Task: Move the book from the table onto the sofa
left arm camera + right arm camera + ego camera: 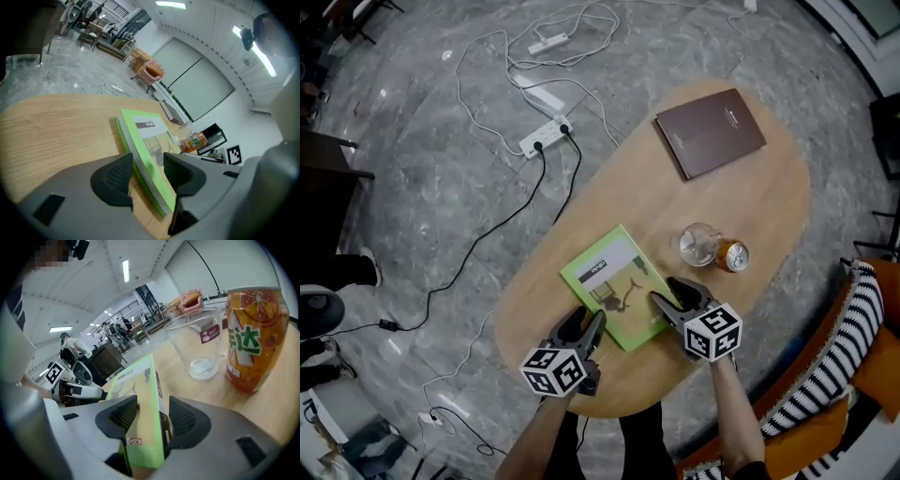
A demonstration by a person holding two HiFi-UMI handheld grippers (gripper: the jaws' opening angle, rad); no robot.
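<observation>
A green book (614,281) lies flat on the oval wooden table (750,197), near its front edge. My left gripper (584,323) stands open at the book's near left edge. In the left gripper view the book's (145,140) edge runs between the jaws of the left gripper (147,173), and the pads do not press on it. My right gripper (672,292) is open at the book's near right corner. In the right gripper view the book (140,394) sits between the jaws of the right gripper (152,416), with a little slack.
A brown book (710,131) lies at the table's far end. An empty glass (698,246) and an orange drink can (732,255) stand just right of the green book. A sofa with a striped cushion (844,356) is at lower right. A power strip (546,136) and cables lie on the floor.
</observation>
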